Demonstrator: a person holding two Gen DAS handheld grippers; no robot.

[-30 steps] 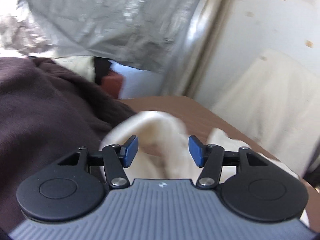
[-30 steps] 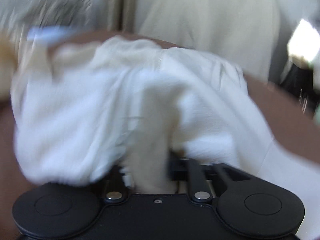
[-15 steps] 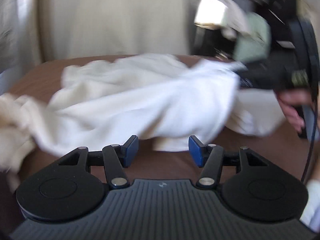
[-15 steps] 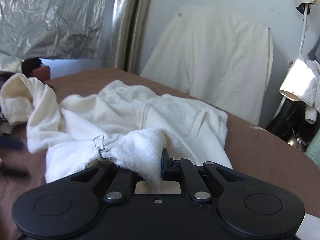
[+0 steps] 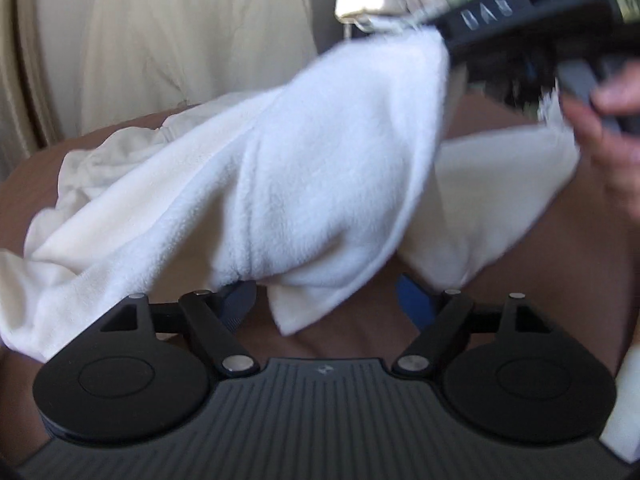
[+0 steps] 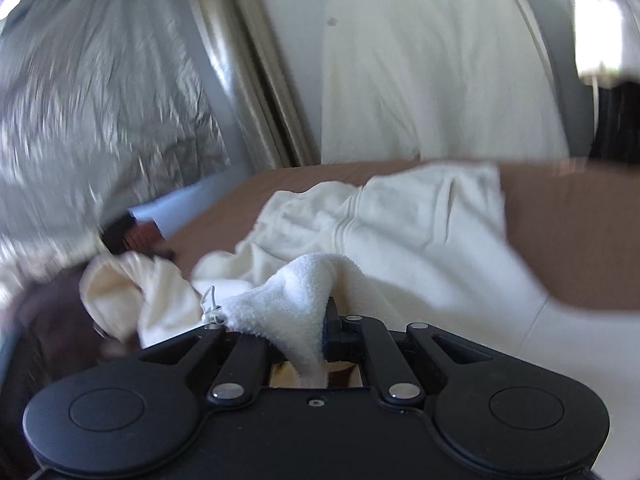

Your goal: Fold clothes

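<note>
Left wrist view first: the left gripper (image 5: 326,304) is spread wide, blue pads apart, nothing between them, and the lifted fold of the white fleece garment (image 5: 304,184) hangs just above and in front of it. One low flap of that fleece dips between the spread fingers without being pinched. Up at the garment's top right corner, the right gripper (image 5: 452,46) has the cloth bitten, a blurred hand (image 5: 608,136) wrapped round its handle. The rest of the garment trails leftward and lies on the brown table (image 5: 560,264).

Over to the right wrist view: the right gripper (image 6: 298,328) is clenched on a thick fold of the white fleece garment (image 6: 400,240), fabric bulging up over the fingers, a small drawstring loop (image 6: 210,306) poking out beside it. Beyond the fold, the garment spreads across the brown table (image 6: 560,232). Left of the garment sits a dark brown cloth (image 6: 48,320). Behind the garment, a cream sheet (image 6: 432,72) hangs at the wall.
</note>
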